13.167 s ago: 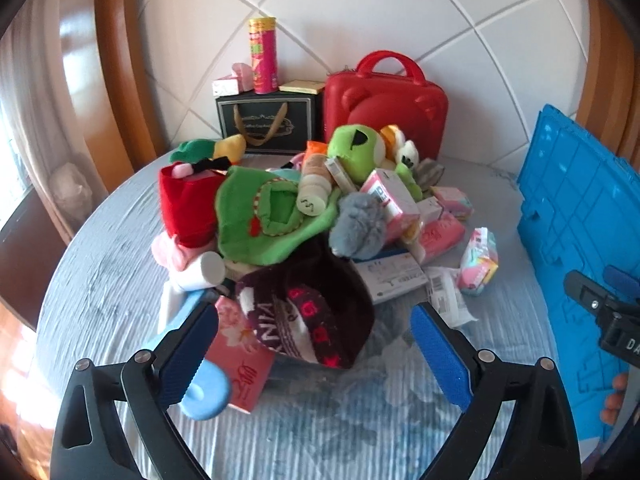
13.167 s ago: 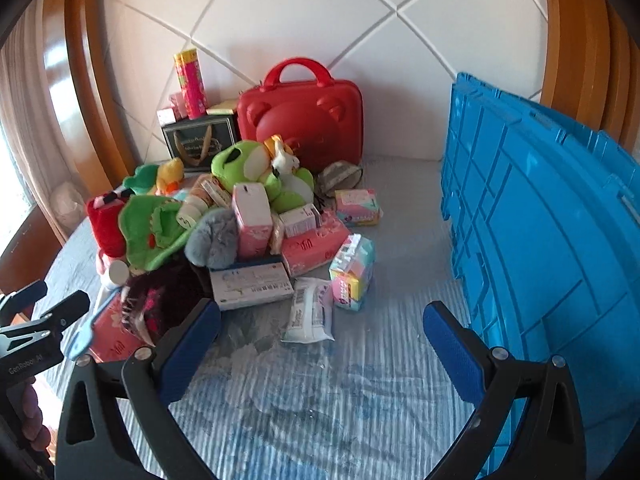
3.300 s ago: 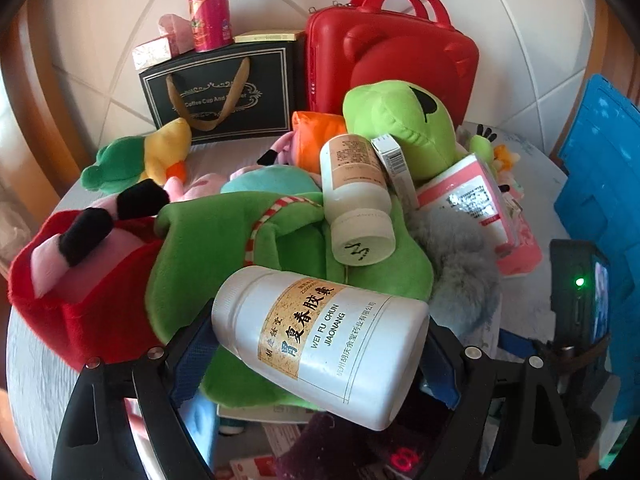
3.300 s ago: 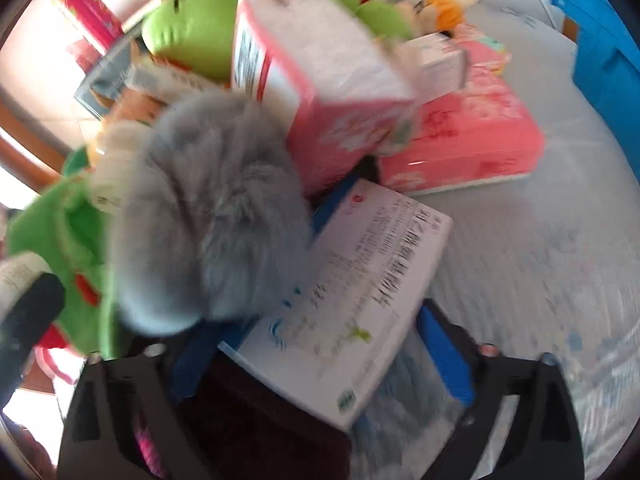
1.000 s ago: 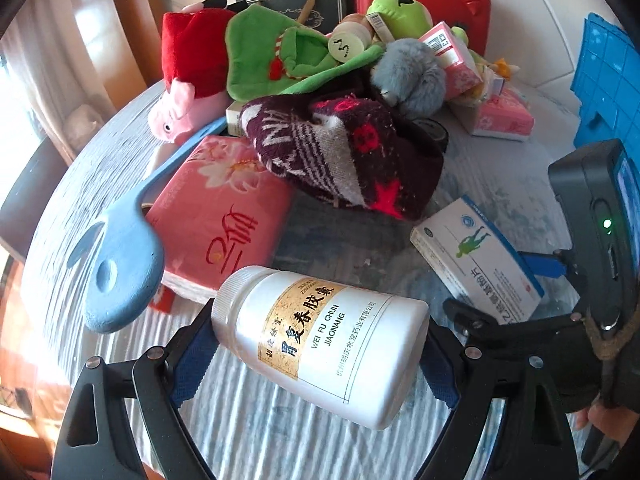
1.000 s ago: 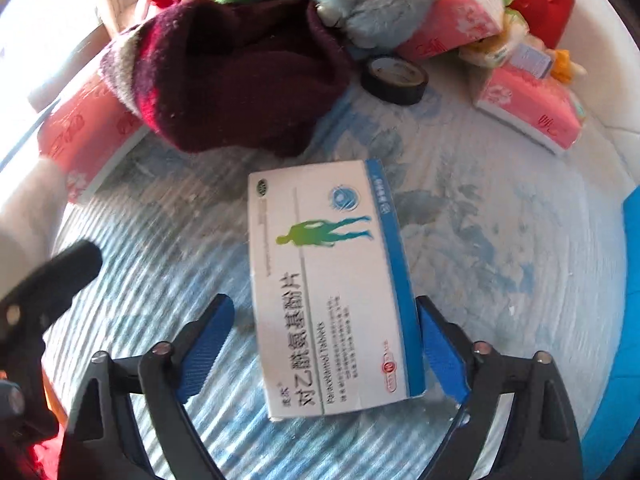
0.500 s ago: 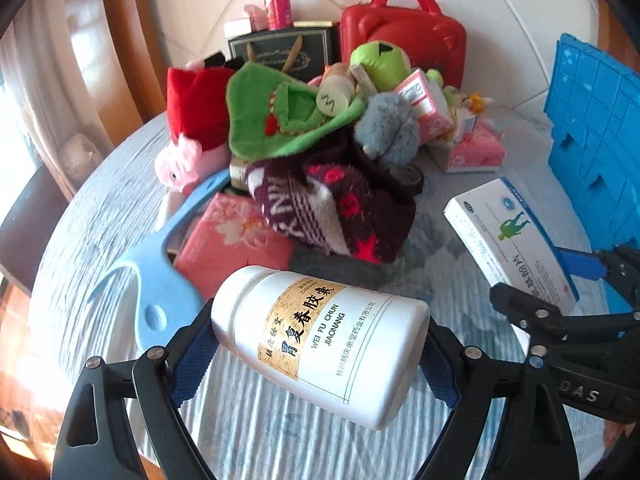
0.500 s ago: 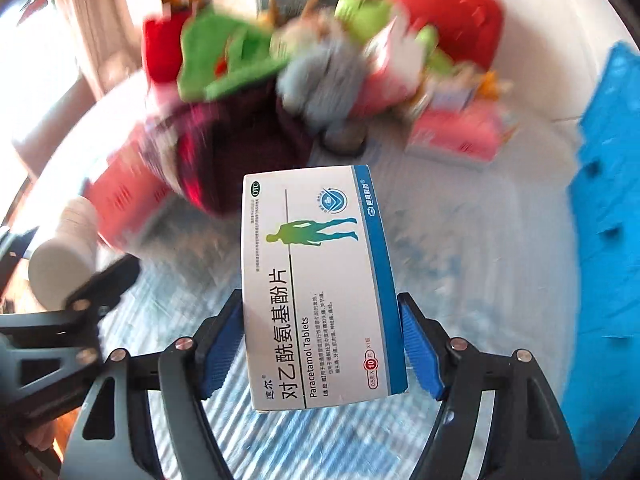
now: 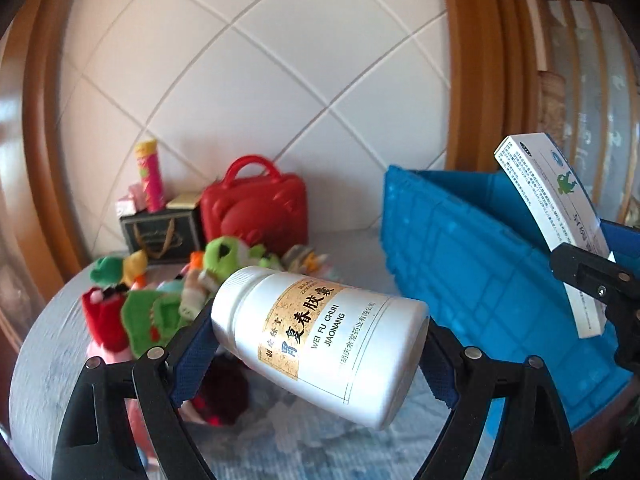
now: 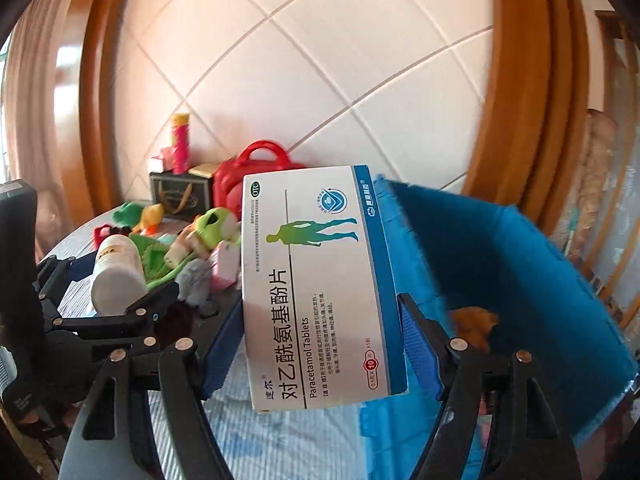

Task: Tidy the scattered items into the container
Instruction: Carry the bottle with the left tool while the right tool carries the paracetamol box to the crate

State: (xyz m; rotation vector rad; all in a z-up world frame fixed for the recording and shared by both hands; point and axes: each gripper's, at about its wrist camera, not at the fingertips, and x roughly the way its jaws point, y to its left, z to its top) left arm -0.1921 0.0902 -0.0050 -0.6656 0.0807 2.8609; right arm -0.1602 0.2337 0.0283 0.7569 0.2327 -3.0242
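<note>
**Tongs loaded on both sides, crate ahead**

Tongs first: your left tongs (image 9: 320,340) are clamped on the white pill bottle (image 9: 320,336), which lies crosswise between the blue pads, cap toward the left pad. Your right tongs (image 10: 322,340) are clamped on the flat paracetamol box (image 10: 316,284), gripped by its long edges with the printed face toward the camera. Both loads hang clear of the worktop (image 9: 52,360).

The blue crate (image 9: 472,280) sits just ahead and to the right of the left tongs; from the right tongs its open mouth is directly beyond and right of the box, with something orange already at the bottom (image 10: 474,320). The rest of the clutter, soft toys (image 9: 144,312) and small cartons, lies ahead and left of both tongs, in front of the red case (image 9: 256,208).

To do this step well, I would carry each load fully past the crate's near wall before you let go. The bottle is round and will likely roll, so lower it well inside. Bring the box in flat so it doesn't catch the rim. The two tongs are close together; stagger them so they don't knock.
</note>
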